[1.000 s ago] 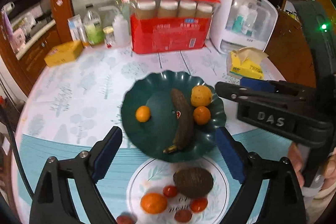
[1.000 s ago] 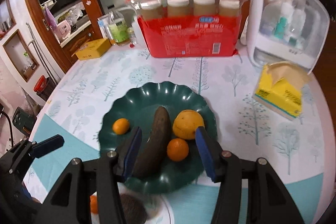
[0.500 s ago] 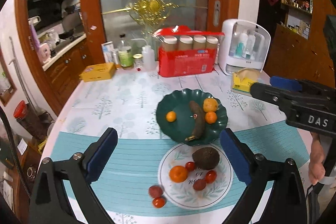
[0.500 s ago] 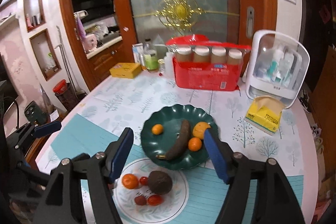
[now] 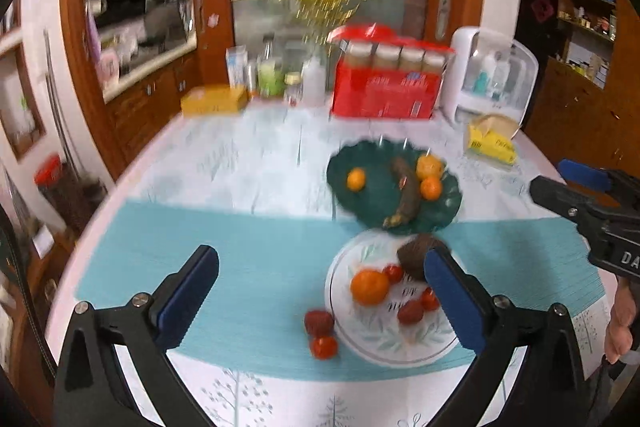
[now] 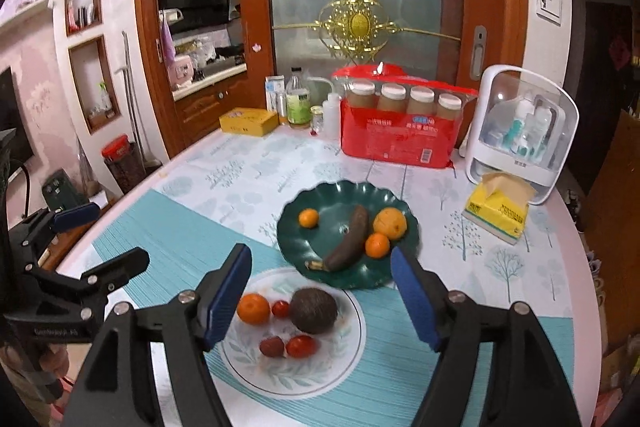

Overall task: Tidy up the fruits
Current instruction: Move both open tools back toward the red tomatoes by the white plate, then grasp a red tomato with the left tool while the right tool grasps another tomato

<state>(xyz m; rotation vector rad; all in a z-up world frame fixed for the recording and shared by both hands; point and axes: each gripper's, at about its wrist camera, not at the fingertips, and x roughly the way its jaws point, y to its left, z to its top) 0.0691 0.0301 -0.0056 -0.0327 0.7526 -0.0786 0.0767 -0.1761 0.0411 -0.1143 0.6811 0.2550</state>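
A dark green plate (image 6: 292,227) holds a blackened banana (image 6: 350,239), a large orange (image 6: 390,224) and two small oranges (image 6: 309,218). A white plate (image 6: 288,371) in front of it holds an avocado (image 6: 314,309), an orange (image 6: 253,308) and small red fruits (image 6: 301,346). Two red fruits (image 5: 320,323) lie on the teal mat left of the white plate (image 5: 384,339). My left gripper (image 5: 320,301) and right gripper (image 6: 322,295) are both open and empty, held high and back from the plates.
A red pack of jars (image 6: 400,125), a white organiser (image 6: 524,131), a yellow tissue pack (image 6: 498,207), bottles (image 6: 298,103) and a yellow box (image 6: 248,121) stand at the back of the round table. The table edge curves close on both sides.
Both grippers have pulled back and up from the green plate, so the white plate and more of the table now show. Both stay open. The fruits have not moved.
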